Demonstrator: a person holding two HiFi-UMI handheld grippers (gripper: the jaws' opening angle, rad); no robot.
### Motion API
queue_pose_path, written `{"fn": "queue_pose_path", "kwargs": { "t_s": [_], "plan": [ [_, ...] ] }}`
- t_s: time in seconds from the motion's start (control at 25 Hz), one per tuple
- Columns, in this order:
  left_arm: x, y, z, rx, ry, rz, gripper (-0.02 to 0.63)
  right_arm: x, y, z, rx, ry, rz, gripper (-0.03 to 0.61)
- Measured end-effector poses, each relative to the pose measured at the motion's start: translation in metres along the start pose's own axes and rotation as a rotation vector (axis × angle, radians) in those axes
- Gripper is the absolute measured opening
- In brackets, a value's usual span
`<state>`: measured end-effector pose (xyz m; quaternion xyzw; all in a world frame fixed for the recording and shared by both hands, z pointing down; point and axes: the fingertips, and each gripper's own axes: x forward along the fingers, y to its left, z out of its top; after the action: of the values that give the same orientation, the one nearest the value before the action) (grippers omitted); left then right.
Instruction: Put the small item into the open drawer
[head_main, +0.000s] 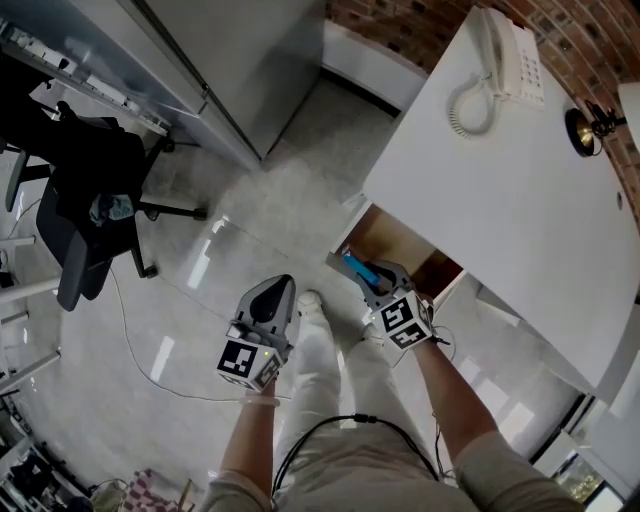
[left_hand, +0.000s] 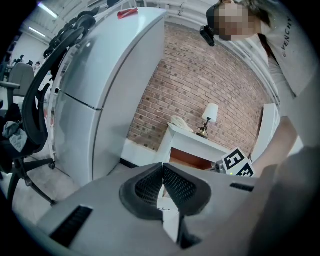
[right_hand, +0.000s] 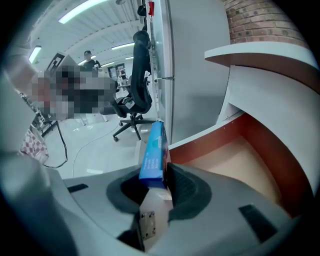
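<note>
Box (right_hand: 153, 150) print: right gripper view only

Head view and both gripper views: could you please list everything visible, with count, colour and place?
desk: one, white, right side
telephone: one, white, on the desk
lamp: one, white shade, on the desk
drawer: one, open, brown inside, under the desk
blue box: one, in the right tool, at the drawer
office chair: one, black, left
cabinet: one, grey, top left
brick wall: one, red-brown, behind desk
cable: one, thin, on the floor
left tool: one, grey, jaws together, empty
right tool: one, grey, gripping the box
</note>
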<state>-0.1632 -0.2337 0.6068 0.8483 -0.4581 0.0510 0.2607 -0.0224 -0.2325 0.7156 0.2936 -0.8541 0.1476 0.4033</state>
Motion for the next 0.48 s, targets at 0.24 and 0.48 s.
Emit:
{"fn": "queue_pose_path", "kwargs": {
  "t_s": [0.24,0.48],
  "plan": [
    [0.001,0.002,-0.005,-0.007,0.005,0.005,0.006,0.006,0.003,-0.012,-0.023,0.041,0.018,0.110],
    [0.003,0.002,-0.008,-0.009,0.011,0.003,0.006,0.004,0.009,-0.009,-0.136,0.018,0.021,0.104]
  ]
}}
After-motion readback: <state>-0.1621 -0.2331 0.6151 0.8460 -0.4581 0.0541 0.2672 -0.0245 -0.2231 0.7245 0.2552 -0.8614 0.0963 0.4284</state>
